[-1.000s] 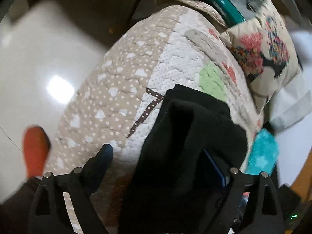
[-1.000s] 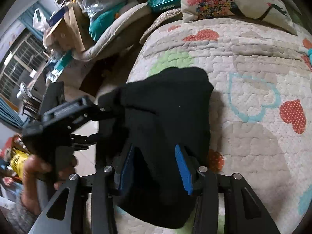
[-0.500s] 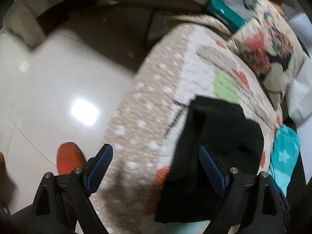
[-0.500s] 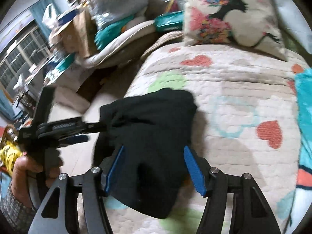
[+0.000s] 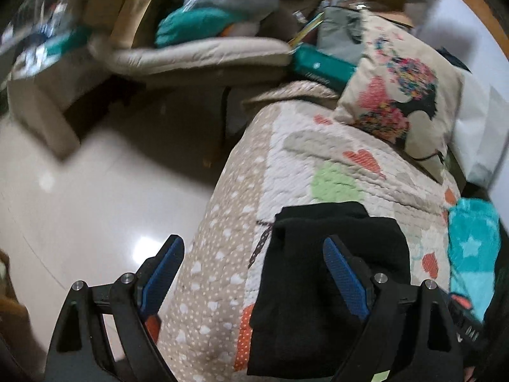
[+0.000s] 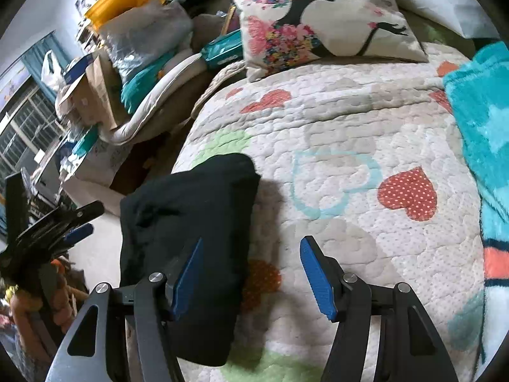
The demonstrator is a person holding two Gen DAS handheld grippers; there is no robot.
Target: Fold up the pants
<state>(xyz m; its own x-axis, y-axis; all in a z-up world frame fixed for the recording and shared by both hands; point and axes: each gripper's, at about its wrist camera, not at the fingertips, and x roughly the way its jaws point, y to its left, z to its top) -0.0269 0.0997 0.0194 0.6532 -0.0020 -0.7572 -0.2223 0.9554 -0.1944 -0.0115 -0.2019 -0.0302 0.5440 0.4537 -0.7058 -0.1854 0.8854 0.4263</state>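
The black pants (image 5: 321,289) lie folded in a compact stack near the edge of the quilted bed cover (image 5: 346,165); they also show in the right wrist view (image 6: 187,222). My left gripper (image 5: 253,245) is open and empty, pulled back above the bed's edge, with its right finger over the pants. My right gripper (image 6: 251,245) is open and empty, just right of the pants, with its left finger over their near edge. The left gripper also shows at the left of the right wrist view (image 6: 63,219).
A printed pillow (image 6: 318,16) lies at the head of the bed. A teal blanket (image 6: 483,121) lies along the bed's right side. Left of the bed are the shiny floor (image 5: 79,197), a beige cushion (image 5: 197,54), boxes and bags (image 6: 127,51).
Both grippers have let go of the pants, opened wide and drawn back. The pants now rest folded on the bed.
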